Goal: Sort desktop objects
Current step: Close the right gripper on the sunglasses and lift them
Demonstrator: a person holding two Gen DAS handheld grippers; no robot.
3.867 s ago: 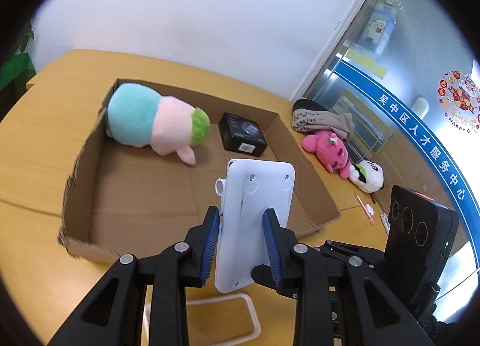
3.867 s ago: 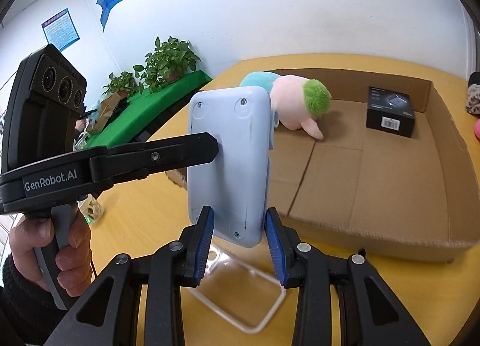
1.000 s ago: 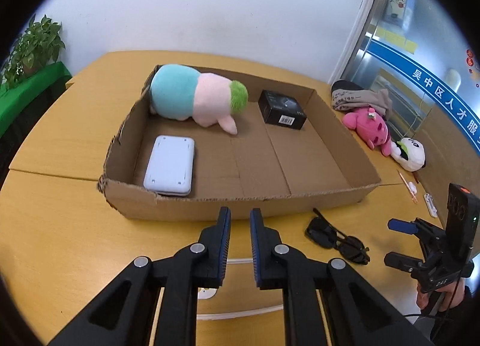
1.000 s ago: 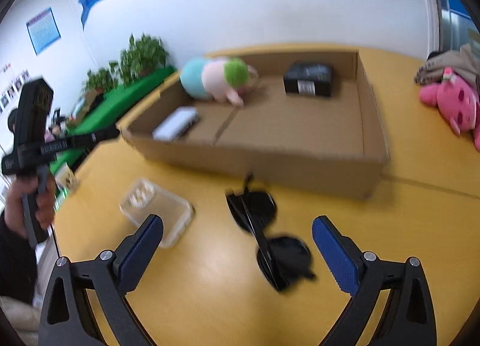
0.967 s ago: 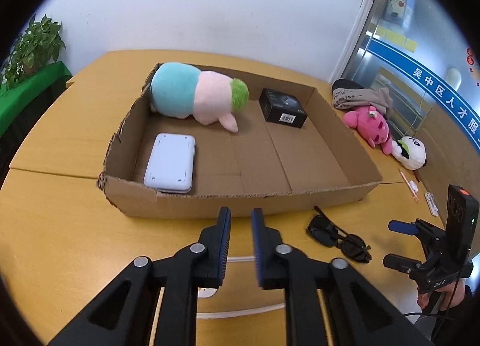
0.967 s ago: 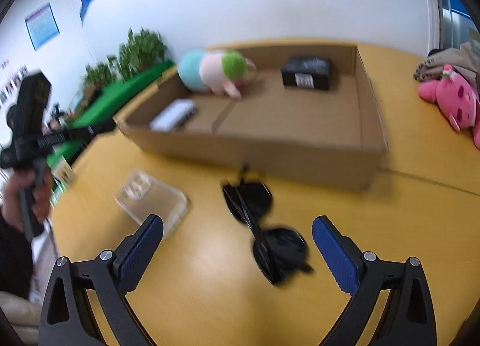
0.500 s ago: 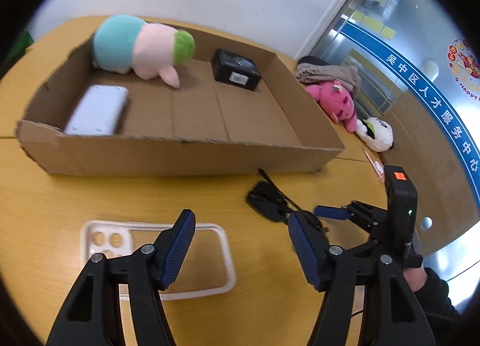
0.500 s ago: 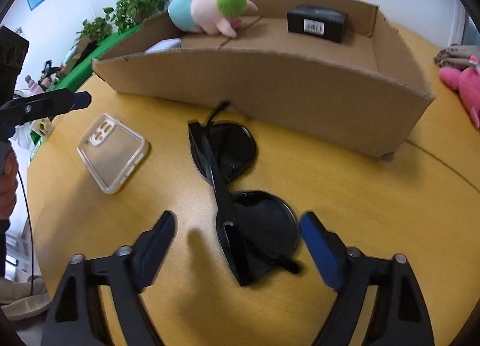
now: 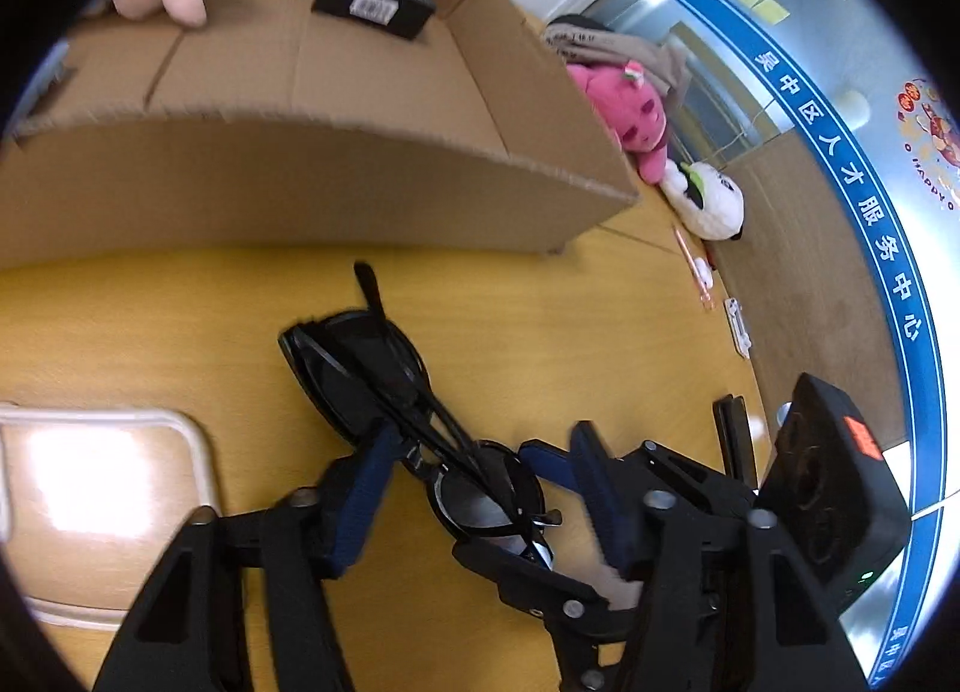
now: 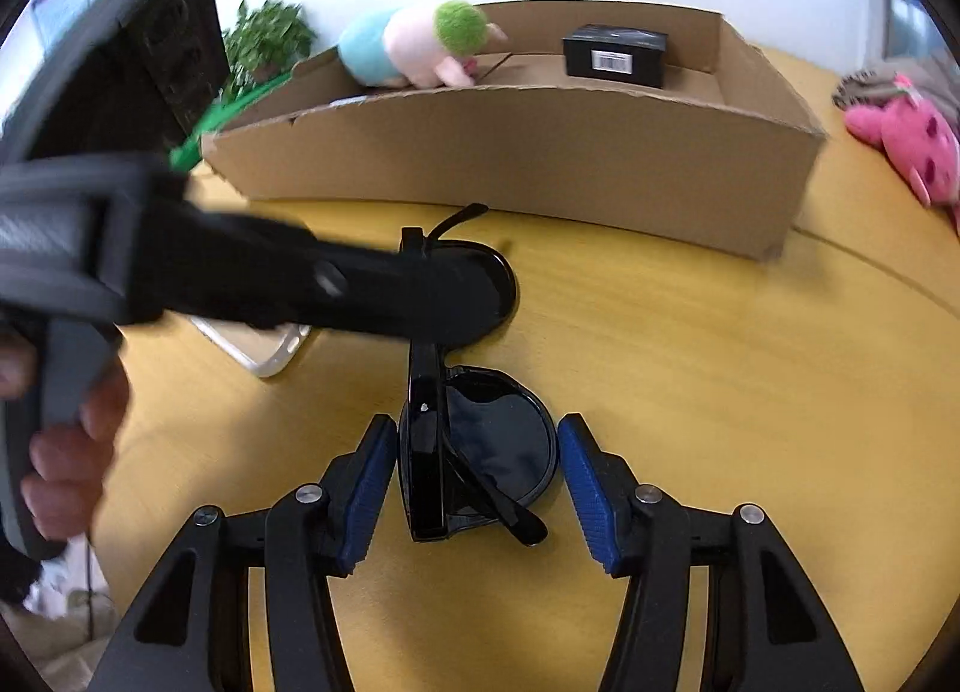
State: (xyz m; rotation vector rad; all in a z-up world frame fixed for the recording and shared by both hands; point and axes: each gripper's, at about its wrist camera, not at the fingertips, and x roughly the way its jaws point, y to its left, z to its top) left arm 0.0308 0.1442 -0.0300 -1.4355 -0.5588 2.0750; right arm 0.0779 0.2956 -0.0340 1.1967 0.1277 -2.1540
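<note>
The right gripper (image 10: 477,473) stands at the lower centre of its own view, jaws closing, with the near lens of the black sunglasses (image 10: 462,452) between its blue pads (image 10: 585,491). The pads are not pressing yet: a sliver of tabletop shows on each side of the lens. The left gripper (image 9: 480,488) sits at the lower centre of its view, jaws also closing, straddling the bridge and nearer lens of the same sunglasses (image 9: 360,368); its left pad looks just beside or touching the frame, its right pad stands apart, so it has no firm grip. In the right wrist view the left gripper's black arm crosses from the left edge and covers the far lens, with a person's hand (image 10: 66,452) on its handle at the lower left.

The sunglasses lie folded on the yellow wooden table (image 10: 720,392), just in front of the cardboard box (image 10: 540,152), which fills the upper middle of both views. Inside it lie a pastel plush toy (image 10: 420,50) and a small black box (image 10: 615,56). A clear phone case (image 9: 102,500) rests on the table at the lower left of the left wrist view. A pink plush (image 9: 624,110) and a white panda plush (image 9: 711,200) lie right of the box, near the upper right.
</note>
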